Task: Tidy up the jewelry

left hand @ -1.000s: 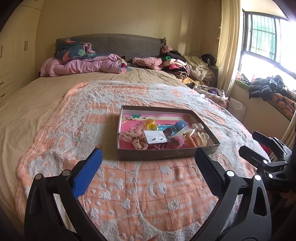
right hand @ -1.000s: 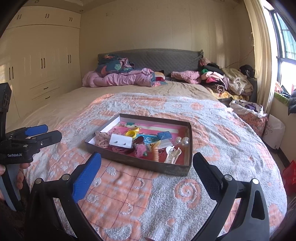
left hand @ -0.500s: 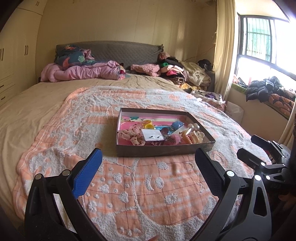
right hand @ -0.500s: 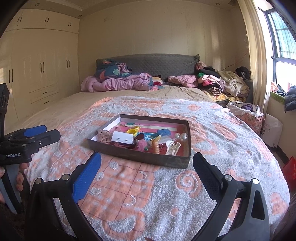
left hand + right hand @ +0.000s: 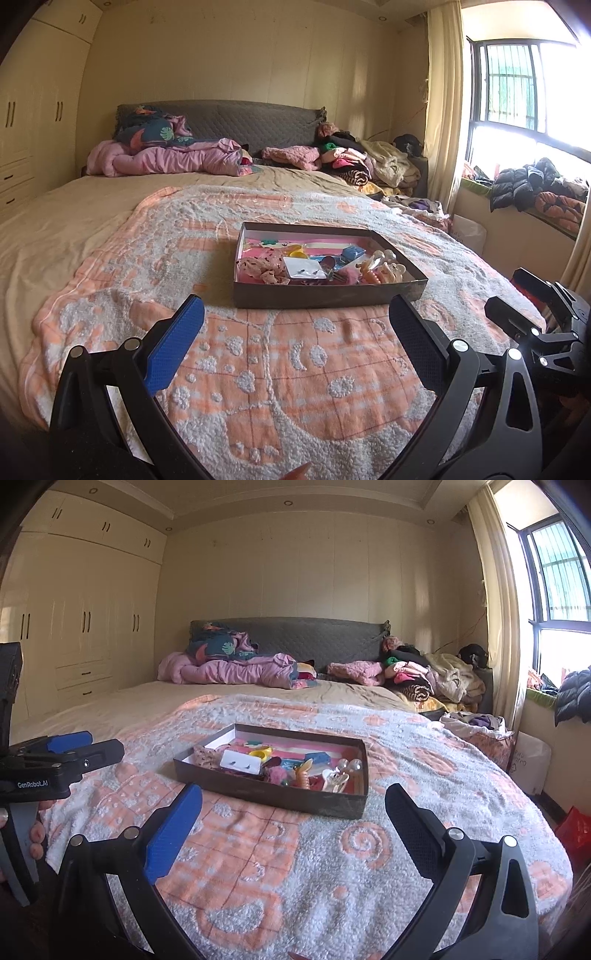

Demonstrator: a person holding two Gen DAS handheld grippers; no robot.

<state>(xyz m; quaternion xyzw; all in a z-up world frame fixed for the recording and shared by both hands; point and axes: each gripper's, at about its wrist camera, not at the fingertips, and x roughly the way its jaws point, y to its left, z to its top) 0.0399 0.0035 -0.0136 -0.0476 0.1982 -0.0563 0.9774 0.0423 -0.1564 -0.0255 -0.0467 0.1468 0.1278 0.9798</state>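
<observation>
A shallow dark box [image 5: 325,295] [image 5: 269,794] lies on the orange and white blanket, holding jumbled jewelry and hair things: a white earring card [image 5: 304,272] [image 5: 241,762], pink scrunchies [image 5: 264,268], a yellow ring [image 5: 260,754], pearl pieces [image 5: 382,267] and a claw clip [image 5: 334,780]. My left gripper [image 5: 295,325] is open and empty, held back from the box's near side. My right gripper [image 5: 293,812] is open and empty, also short of the box. Each gripper shows at the edge of the other's view.
The bed carries a pink quilt [image 5: 166,160] and a heap of clothes [image 5: 354,162] at the headboard. Wardrobes [image 5: 74,627] stand at the left. A window ledge with jackets [image 5: 535,188] and bags on the floor [image 5: 532,760] are at the right.
Both grippers have tilted up and drawn back a little, so the box sits lower and farther in both views. Both jaws stay open.
</observation>
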